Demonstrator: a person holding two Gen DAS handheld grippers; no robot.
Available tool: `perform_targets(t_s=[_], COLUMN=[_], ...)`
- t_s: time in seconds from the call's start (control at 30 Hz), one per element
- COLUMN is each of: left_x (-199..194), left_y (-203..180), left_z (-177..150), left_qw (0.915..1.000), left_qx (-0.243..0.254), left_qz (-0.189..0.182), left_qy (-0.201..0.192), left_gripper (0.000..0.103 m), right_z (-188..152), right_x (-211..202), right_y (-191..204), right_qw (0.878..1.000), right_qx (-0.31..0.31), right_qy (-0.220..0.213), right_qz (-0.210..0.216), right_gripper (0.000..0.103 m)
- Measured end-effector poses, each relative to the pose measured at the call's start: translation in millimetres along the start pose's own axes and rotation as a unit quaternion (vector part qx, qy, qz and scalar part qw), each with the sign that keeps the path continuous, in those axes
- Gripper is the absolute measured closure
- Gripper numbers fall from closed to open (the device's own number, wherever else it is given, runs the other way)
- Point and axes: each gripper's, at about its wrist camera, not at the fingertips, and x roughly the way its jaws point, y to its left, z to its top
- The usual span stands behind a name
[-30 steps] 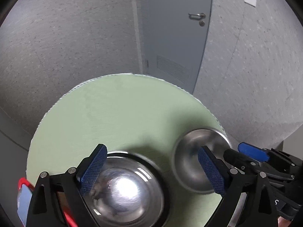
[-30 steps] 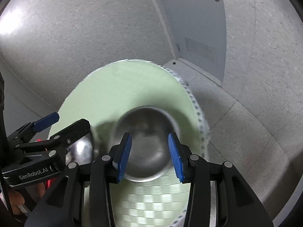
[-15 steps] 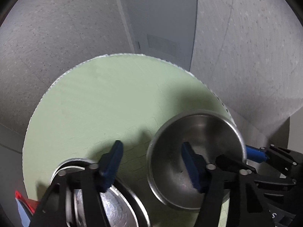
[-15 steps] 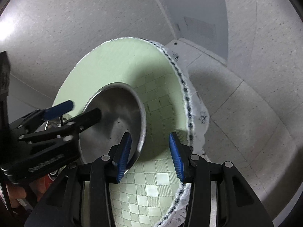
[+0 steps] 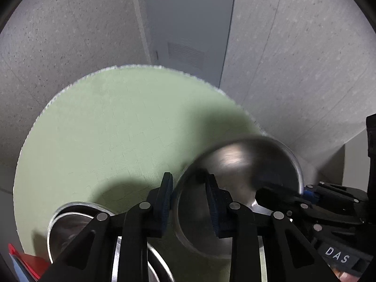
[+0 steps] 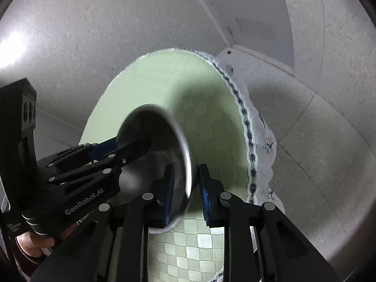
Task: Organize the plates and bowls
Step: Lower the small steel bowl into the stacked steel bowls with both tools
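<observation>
A steel bowl [image 5: 237,164] is lifted and tilted above the round green table [image 5: 105,129]. My left gripper [image 5: 189,199] is shut on its left rim. My right gripper [image 6: 185,183] is shut on the opposite rim of the same bowl [image 6: 150,127]. The right gripper also shows at the right of the left wrist view [image 5: 305,199], and the left gripper at the left of the right wrist view [image 6: 122,151]. A second steel bowl [image 5: 70,225] rests on the table at lower left, stacked on a steel plate [image 5: 155,263] partly hidden by the gripper.
A red and blue object [image 5: 21,260] lies at the table's lower left edge. A white cloth [image 6: 260,141] hangs over the table's right edge. Grey walls and a grey door [image 5: 188,23] stand behind. Tiled floor [image 6: 317,152] lies to the right.
Both grippers closed on the bowl's rim. The bowl went from resting flat on the table to lifted and tilted steeply on edge. The left gripper moved right, away from the stacked bowl.
</observation>
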Motion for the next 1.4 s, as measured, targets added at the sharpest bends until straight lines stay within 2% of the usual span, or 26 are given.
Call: perform_targets(t_s=[0.17,0.33,0.53,0.57,0.73,0.83,1.07,1.4], left_x=[-30,-70,-109,-123,-139,-143,-131,-99], left_y=[13,41,77,71,84,97,107,118], left_z=[1,-13,-48,-59,-90,-109,-117,-84], left_qw=[0.9992,0.9971,0.9938,0.9932,0.991,0.9905,0.9919,0.9938], left_qx=[-0.007,-0.034,-0.069,-0.075,-0.101,-0.114,-0.119,-0.107], left_qz=[0.003,-0.001,0.011,0.015,0.033,0.033,0.026,0.02], left_qy=[-0.038,-0.068,-0.086,-0.088,-0.081,-0.068,-0.038,-0.023], left_gripper=[0.078,0.078,0.078,0.078,0.078,0.078,0.078,0.076], right_z=[11,19,17,15,2,-6,-17,-23], right_x=[-24,-44,-40,-36,-13,0,26,37], right_y=[22,51,94,101,129,139,150,147], right_qw=[0.999,0.997,0.995,0.994,0.993,0.992,0.993,0.994], right_qx=[-0.019,-0.04,-0.074,-0.08,-0.103,-0.109,-0.112,-0.102], right_qy=[-0.034,-0.063,-0.055,-0.05,-0.018,0.0,0.022,0.026], right_qz=[0.005,0.027,0.048,0.052,0.063,0.064,0.038,0.01], right_gripper=[0.082,0.082,0.082,0.082,0.082,0.082,0.082,0.082])
